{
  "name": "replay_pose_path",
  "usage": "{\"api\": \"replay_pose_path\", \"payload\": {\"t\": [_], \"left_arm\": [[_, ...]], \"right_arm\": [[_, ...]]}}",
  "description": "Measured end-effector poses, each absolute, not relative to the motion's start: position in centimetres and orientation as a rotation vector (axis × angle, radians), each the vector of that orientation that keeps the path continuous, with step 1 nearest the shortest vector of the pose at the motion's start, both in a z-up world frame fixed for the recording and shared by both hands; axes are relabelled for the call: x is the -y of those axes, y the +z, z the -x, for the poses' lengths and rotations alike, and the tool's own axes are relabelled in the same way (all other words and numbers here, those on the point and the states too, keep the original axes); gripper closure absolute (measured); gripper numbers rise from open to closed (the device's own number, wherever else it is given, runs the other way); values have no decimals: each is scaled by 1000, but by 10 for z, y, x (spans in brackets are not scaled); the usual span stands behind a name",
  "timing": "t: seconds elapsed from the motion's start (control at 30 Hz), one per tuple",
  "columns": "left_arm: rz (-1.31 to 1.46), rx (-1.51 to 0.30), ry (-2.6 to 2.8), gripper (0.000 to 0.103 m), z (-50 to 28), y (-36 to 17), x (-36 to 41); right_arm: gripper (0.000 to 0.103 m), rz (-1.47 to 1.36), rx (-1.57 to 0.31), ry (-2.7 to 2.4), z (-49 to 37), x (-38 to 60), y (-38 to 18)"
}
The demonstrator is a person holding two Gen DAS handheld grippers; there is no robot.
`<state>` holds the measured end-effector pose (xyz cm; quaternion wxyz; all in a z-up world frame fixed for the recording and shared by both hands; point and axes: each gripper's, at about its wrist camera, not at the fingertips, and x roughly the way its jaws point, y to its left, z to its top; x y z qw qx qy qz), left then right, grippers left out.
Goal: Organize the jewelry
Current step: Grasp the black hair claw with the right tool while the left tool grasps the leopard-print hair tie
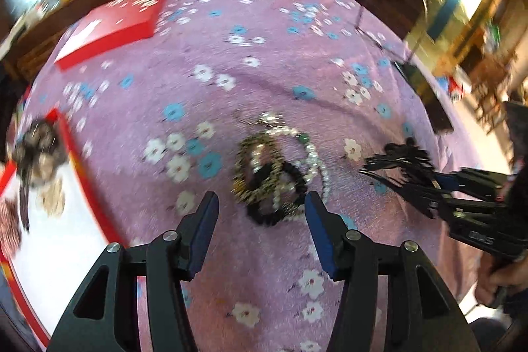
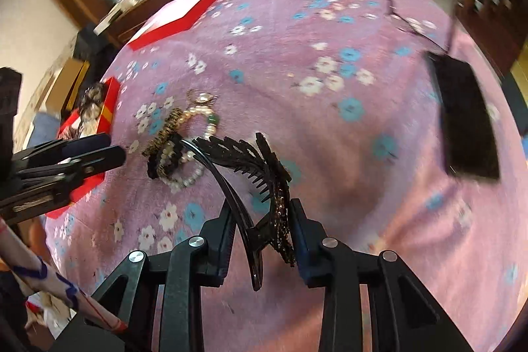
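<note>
While both grippers tilt steeply down over the table's pink flowered cloth [image 1: 264, 61], the pictures are streaked with blur. At the left edge sits the open red box [image 1: 77, 167], white inside, with dark and patterned hair pieces [image 1: 36, 154] heaped at its far corner. The left gripper [image 1: 260, 200] hangs with its jaws apart and nothing between the pads, just short of the bracelet pile [image 1: 275, 167]: pearl strands, a gold-and-black ring and a black beaded ring, tangled near the table's middle. Right of the pile, the right gripper [image 2: 260, 213] is clamped on a bunch of black hair clips [image 2: 250, 174], their comb teeth and a glittered strip fanning out past the fingertips.

Only the left wrist view shows the box's white interior and the hand [image 1: 495, 279] gripping the right tool. Only the right wrist view shows the clips pinched between the pads, and a flat black case [image 2: 468, 117] near the right edge. Both views show the red lid [image 2: 178, 15] at the far left corner.
</note>
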<state>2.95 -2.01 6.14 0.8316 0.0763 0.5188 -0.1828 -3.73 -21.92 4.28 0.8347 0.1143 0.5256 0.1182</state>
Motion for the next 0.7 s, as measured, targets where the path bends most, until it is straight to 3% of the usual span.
{"api": "replay_pose_path", "payload": {"t": [0.17,0.23,0.3,0.7], "left_arm": [[-245,-1106,-390,56,-43,45,43],[-246,-1129,-396,82,-50,37,46],[-233,-1149,-389,94,-56,31,47],[-54,-1100,-393,100,-34,65,11]], "right_arm": [[69,-301,-1103,229,55,235,48],[69,-325,-1104,224,61,241,49],[69,-334,-1108,222,66,245,49],[69,-360,-1086,251,71,243,62]]}}
